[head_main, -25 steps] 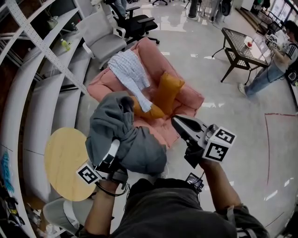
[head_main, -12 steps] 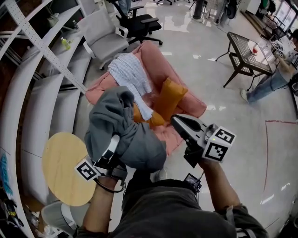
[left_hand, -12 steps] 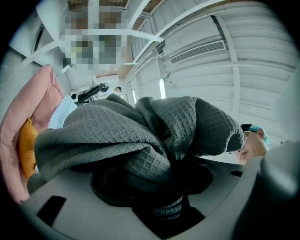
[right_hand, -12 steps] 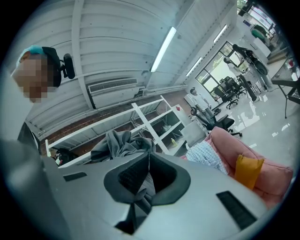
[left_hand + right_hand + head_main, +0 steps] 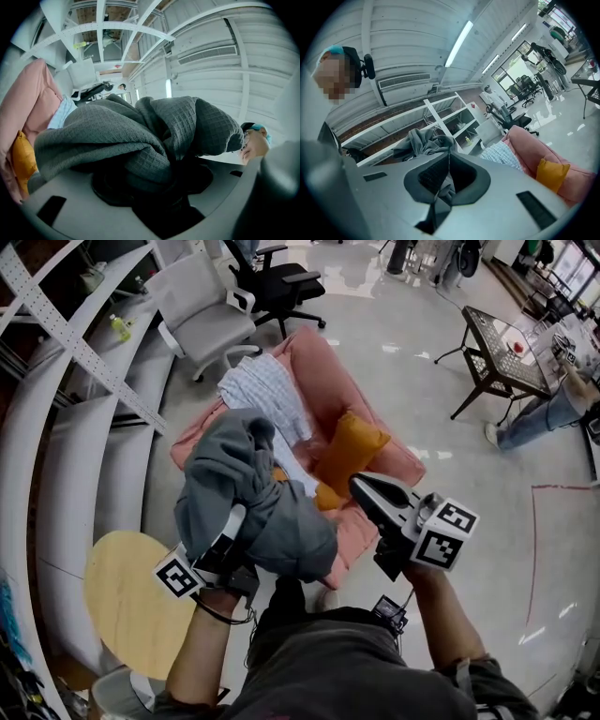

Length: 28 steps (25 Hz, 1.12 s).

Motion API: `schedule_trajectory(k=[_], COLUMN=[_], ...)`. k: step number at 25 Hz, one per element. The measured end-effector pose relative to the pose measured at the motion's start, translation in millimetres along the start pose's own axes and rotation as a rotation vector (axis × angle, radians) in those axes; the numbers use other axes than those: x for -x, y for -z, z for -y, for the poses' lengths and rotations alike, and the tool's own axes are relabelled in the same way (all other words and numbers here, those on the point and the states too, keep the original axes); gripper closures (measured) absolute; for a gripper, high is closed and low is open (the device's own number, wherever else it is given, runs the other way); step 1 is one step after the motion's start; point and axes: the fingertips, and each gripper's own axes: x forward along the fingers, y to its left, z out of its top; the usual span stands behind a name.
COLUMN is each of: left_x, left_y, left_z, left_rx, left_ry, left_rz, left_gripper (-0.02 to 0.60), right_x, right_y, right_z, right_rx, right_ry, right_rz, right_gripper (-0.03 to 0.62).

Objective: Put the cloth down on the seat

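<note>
A glossy pale floor (image 5: 450, 427) spreads through an open office, with a grey office chair (image 5: 202, 320) and a black side table (image 5: 497, 338) at the far side. In the middle stands the pink seat (image 5: 323, 390), carrying an orange cushion (image 5: 349, 451) and a checked white cloth (image 5: 267, 395) draped over its back. The left gripper (image 5: 232, 526) has its fingers clamped on a bunched grey cloth (image 5: 253, 512), which is held up off the seat and covers the seat's near edge in the head view. The right gripper (image 5: 361, 486) is just beside the bundle, its fingers pressed together with nothing in them. A round wooden worktop (image 5: 122, 596) lies at the lower left.
</note>
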Motion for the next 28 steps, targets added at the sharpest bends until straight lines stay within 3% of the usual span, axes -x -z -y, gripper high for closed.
schedule_trajectory(k=[16, 28], left_x=[-38, -44], left_y=[-140, -206], left_z=[-139, -228], left_rx=[0.024, 0.071], left_ry=[-0.078, -0.167], left_rz=[0.014, 0.023], left_gripper=[0.313, 0.313], right_x=[-150, -271], right_y=[2, 0], right_z=[63, 98], right_rx=[-0.051, -0.046], right_ry=[0.045, 0.034], right_rz=[-0.083, -0.133], right_gripper=[0.577, 0.578])
